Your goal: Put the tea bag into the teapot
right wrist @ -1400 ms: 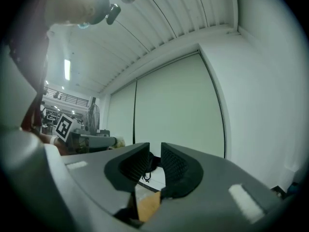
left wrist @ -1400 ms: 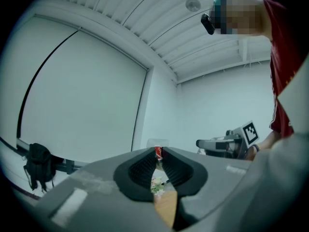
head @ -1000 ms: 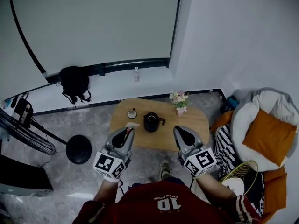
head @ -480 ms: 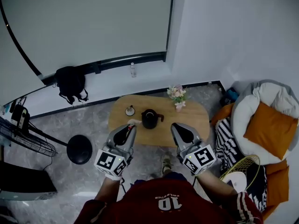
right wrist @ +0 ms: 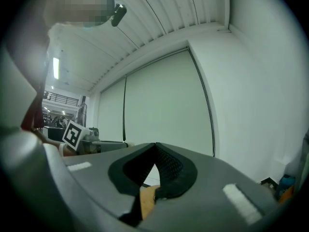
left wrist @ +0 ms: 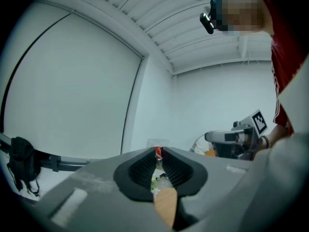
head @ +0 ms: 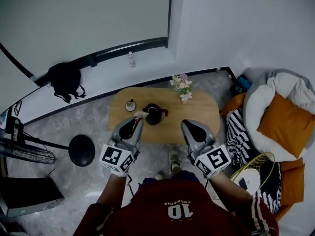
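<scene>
Left claw (head: 137,121), tea bag (head: 138,115) nearer teapot (head: 152,115)

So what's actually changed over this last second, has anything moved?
The left gripper, shut on the tea bag, seems to have edged a little closer to the teapot. The head camera has swung too, so the whole room sits shifted in its view. Nothing was picked up or let go. The right gripper is shut and empty as before, and the teapot and flowers have not moved on the table.
</scene>
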{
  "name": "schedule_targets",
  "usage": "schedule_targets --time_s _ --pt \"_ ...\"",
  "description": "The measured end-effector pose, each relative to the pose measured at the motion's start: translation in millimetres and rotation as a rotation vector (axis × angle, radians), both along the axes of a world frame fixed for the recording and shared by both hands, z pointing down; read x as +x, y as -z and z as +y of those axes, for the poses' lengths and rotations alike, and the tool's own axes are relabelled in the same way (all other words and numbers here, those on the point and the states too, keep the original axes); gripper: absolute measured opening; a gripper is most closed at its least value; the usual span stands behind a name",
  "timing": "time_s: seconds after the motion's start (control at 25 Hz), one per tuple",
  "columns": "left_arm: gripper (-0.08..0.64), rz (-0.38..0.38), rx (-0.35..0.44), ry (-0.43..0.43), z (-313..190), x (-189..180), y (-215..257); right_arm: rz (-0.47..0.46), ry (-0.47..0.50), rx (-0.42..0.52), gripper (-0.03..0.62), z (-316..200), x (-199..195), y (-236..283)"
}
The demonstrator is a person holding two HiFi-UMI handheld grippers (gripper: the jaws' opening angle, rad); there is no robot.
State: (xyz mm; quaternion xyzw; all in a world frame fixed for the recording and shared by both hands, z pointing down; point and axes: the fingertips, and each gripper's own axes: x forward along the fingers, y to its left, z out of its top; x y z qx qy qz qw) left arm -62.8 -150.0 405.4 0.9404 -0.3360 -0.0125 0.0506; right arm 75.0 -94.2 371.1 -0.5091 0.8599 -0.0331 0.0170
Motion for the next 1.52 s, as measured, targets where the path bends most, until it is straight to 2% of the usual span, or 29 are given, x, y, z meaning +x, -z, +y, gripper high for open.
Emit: schedule_targets --time_s 0.32,0.72,0.96,1.12,1.52 --pt "0.046 -0.051 -0.033 -0.024 -53 28 -49 -0.013 -0.007 -0.041 0.002 -39 19 -22" --pt "0.044 -0.13 -0.081 -0.044 -111 51 -146 -0.02 0.004 -0.087 0.002 -81 34 -52" --pt "0.044 -0.178 -0.204 -0.028 -139 56 -219 -0.019 -0.004 -0.124 0.002 -98 48 -71" --pt "0.044 -0.162 -0.243 -0.013 -151 65 -242 -0.012 -0.005 -0.141 0.002 -108 58 -87" --pt "0.044 -0.245 -0.357 0.016 -174 69 -330 -0.031 -0.022 -0.19 0.002 -141 75 -122"
